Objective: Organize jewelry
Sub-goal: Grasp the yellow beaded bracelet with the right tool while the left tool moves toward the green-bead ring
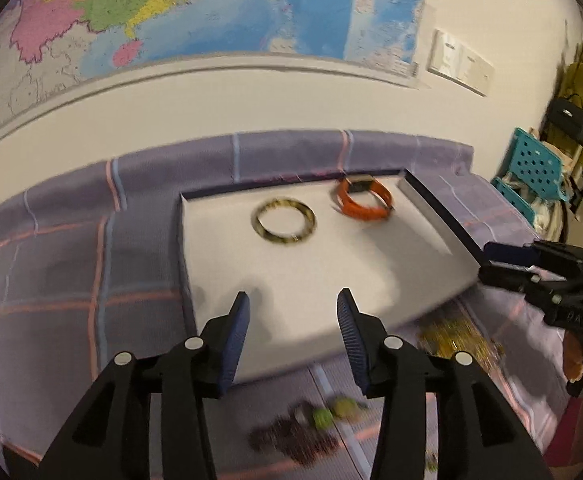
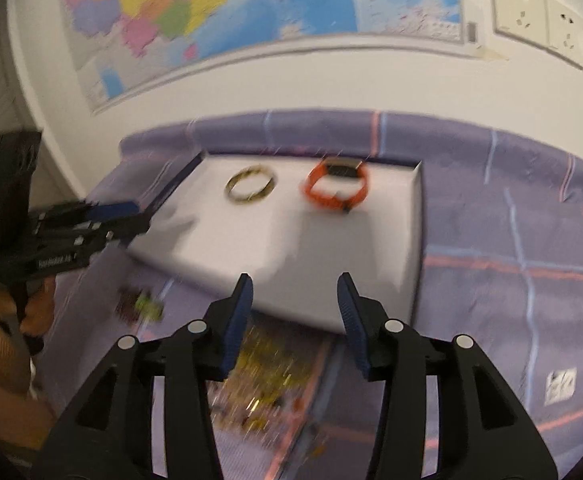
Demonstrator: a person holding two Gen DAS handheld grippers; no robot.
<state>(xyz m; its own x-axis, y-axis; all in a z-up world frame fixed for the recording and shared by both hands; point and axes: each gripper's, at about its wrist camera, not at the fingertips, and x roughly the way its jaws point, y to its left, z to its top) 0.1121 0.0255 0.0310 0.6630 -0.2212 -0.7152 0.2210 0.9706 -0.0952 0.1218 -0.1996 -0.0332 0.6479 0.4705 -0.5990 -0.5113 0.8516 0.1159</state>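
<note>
A white tray (image 1: pixel 323 264) with dark rims lies on a purple plaid cloth. In it lie a mottled yellow-brown bangle (image 1: pixel 284 222) and an orange watch (image 1: pixel 365 198); both also show in the right wrist view, bangle (image 2: pixel 250 189) and watch (image 2: pixel 337 189). My left gripper (image 1: pixel 293 312) is open and empty over the tray's near edge. My right gripper (image 2: pixel 295 292) is open and empty over the tray's (image 2: pixel 331 264) near edge. A gold chain pile (image 2: pixel 267 364) lies below the right gripper. A dark bead bracelet with green beads (image 1: pixel 307 432) lies below the left gripper.
The plaid cloth (image 1: pixel 51 280) covers the surface up to a white wall with a map (image 1: pixel 211 12). The right gripper's body (image 1: pixel 551 276) shows at the tray's right. Wall sockets (image 2: pixel 547 16) are at upper right. A teal chair (image 1: pixel 531 168) stands far right.
</note>
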